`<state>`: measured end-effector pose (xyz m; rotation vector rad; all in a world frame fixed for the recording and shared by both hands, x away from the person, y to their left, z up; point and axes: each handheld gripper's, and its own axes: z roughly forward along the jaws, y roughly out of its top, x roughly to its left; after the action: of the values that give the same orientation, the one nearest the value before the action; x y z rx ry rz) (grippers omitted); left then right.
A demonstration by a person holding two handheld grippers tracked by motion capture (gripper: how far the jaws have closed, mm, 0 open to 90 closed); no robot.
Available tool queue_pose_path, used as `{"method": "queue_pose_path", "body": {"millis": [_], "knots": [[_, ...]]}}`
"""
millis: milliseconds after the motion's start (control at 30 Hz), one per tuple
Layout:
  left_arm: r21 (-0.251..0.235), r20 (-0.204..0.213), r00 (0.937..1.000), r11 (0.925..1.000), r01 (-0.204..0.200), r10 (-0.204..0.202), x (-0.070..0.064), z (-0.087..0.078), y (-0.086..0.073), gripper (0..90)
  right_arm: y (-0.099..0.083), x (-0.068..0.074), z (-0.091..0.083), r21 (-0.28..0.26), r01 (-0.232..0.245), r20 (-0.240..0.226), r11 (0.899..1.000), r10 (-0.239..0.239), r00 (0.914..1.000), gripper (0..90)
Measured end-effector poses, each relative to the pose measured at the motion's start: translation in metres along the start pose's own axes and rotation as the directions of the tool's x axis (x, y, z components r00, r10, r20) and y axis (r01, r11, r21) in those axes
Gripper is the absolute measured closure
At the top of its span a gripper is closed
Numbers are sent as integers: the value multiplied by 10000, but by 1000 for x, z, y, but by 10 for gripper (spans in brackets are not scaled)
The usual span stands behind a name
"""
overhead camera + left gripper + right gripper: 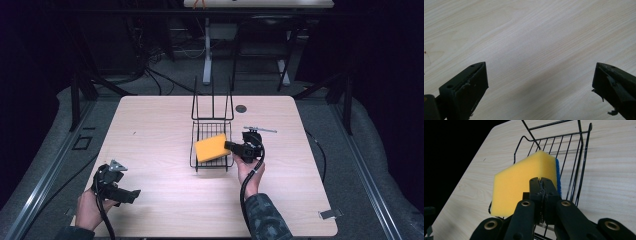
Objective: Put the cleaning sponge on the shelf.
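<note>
The high view looks forward and down over the whole counter from the person's side. The left gripper view sits close above bare wood, between its jaws. The right gripper view faces the wire basket (shared with the high view), its left edge probably floor.

One sponge, one rack, two grippers on a wooden table.
A single yellow sponge sits in the lone black wire rack; the left gripper and right gripper flank the rack.
</note>
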<state>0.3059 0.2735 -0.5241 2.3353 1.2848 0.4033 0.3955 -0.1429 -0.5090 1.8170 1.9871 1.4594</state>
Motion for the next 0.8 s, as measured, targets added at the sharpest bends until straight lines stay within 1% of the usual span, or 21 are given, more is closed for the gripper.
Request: {"method": "queue_pose_path", "body": {"millis": [100,233,367,433,467,567,600,633,667,800], "knots": [[18,-1,10000,10000,-7,7,0,0,0,4,-1,0,2,-19,40,36,10000,-39,10000,888],[8,22,10000,10000,-14,14,0,0,0,4,-4,3,6,93,33,95,10000,-34,9999,884],[6,15,10000,10000,-15,15,0,0,0,4,-5,5,9,184,110,303,9998,-116,9995,871],[28,28,10000,10000,-21,21,0,0,0,4,-5,5,9,269,73,333,9996,-82,9994,860],[43,33,10000,10000,-25,25,0,0,0,4,-6,6,9,384,164,468,9991,-182,9987,847],[69,49,10000,10000,-66,65,0,1,0,4,-7,5,9,472,252,559,9986,-278,9980,837],[53,7,10000,10000,-63,63,0,1,0,4,-8,4,10,578,211,594,9981,-245,9979,826],[88,51,10000,9999,-64,63,0,1,0,4,-8,4,10,578,211,594,9981,-245,9979,826],[91,52,10000,9999,-60,60,0,1,0,4,-9,4,10,691,208,650,9974,-253,9976,819],[126,61,10000,9999,-74,73,0,1,0,4,-9,5,9,793,280,757,9965,-340,9965,811]]}}
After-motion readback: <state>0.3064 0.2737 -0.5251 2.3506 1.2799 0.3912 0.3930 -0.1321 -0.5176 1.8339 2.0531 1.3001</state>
